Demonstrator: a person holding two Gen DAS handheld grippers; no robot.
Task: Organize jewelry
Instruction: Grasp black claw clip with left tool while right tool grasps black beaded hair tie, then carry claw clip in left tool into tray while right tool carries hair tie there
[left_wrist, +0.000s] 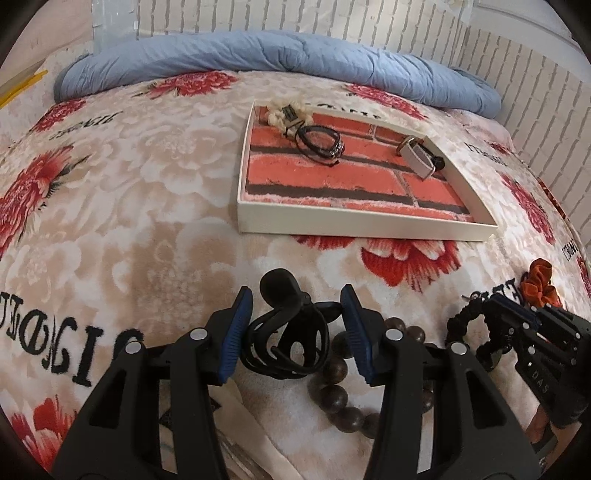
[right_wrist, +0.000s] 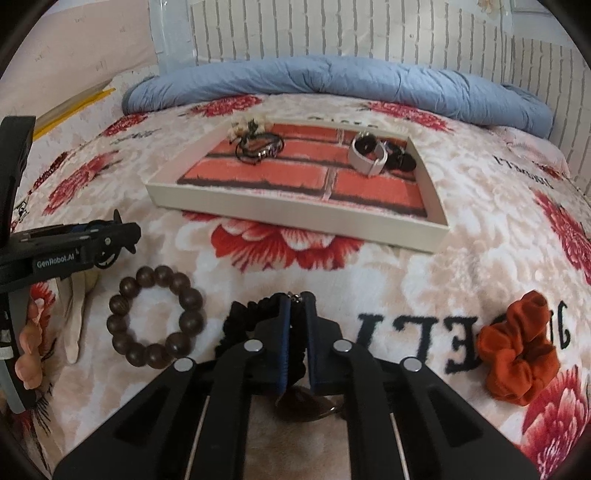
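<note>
A cream tray (left_wrist: 365, 229) with a brick-pattern lining lies on the bed and holds a black cord bracelet (left_wrist: 319, 144), a silver band (left_wrist: 419, 157) and a pale beaded piece (left_wrist: 282, 110). My left gripper (left_wrist: 295, 325) is open around a black strap item (left_wrist: 288, 332) lying on the blanket. A brown wooden bead bracelet (right_wrist: 157, 321) lies beside it. My right gripper (right_wrist: 297, 334) is shut on a black scrunchie (right_wrist: 240, 325). An orange scrunchie (right_wrist: 517, 354) lies to its right. The tray also shows in the right wrist view (right_wrist: 295, 218).
A rolled blue duvet (left_wrist: 277, 59) lies along the far side of the bed, against a white brick-pattern wall (left_wrist: 332, 18). The floral blanket (left_wrist: 129, 184) covers the bed. A pale flat object (right_wrist: 75, 317) lies under the left gripper.
</note>
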